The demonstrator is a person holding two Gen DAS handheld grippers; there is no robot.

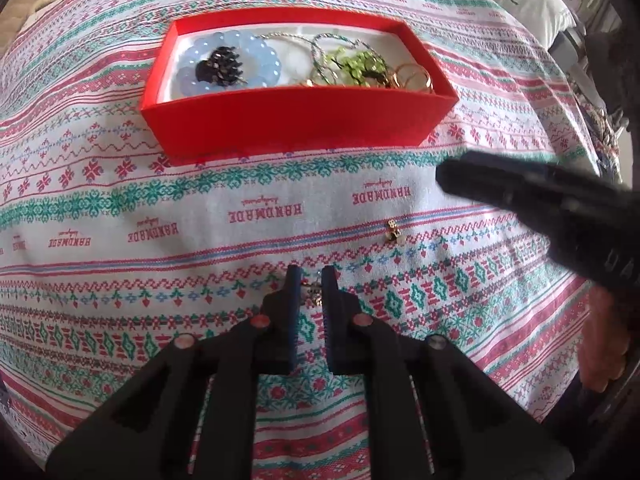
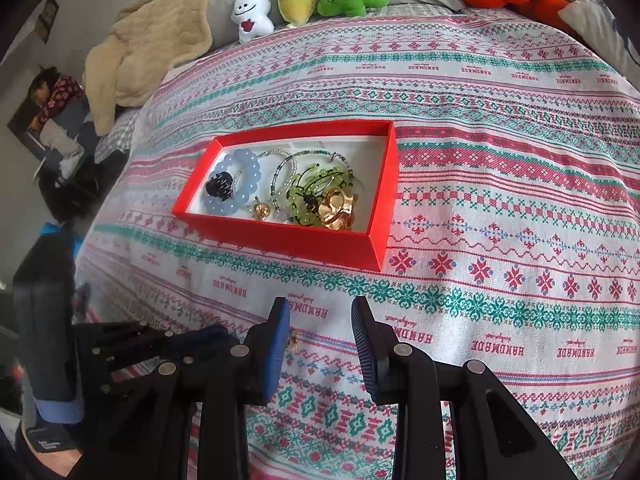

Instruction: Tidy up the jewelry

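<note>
Patterned bedspread (image 1: 160, 216) fills both views, cut off by the fisheye rim on all sides. Red box (image 1: 296, 120) sits open toward the far middle of the bedspread, near wall hiding the lower part of its contents in the left wrist view. Inside: blue bead bracelet (image 2: 240, 182) at the left end with a dark hair claw (image 2: 220, 186) on it, green bead strand (image 2: 320, 196) tangled mid-box with thin cords, gold flower pieces (image 2: 338, 208) at the near right corner; the tangle is hard to separate item by item.

Right gripper (image 2: 320, 344) is spread wide, nothing between the pads, tips over the bedspread near its front edge, well short of the box. In the left wrist view it enters blurred from the right, cut off by the frame.

Left gripper (image 1: 311, 280) has fingers nearly together, pinching a small gold earring (image 1: 314, 294) at the tips; earring mostly hidden by the fingers, shape unclear. Only a dark, partly blocked part of this gripper shows at the left edge of the right wrist view.

Second small gold earring (image 1: 394, 234) lies loose on the bedspread, right of and beyond the left gripper's tips, near the right gripper, well apart from the box. In the right wrist view a tiny gold bit (image 2: 294, 340) shows just beside the left finger's pad, too small to identify.
</note>
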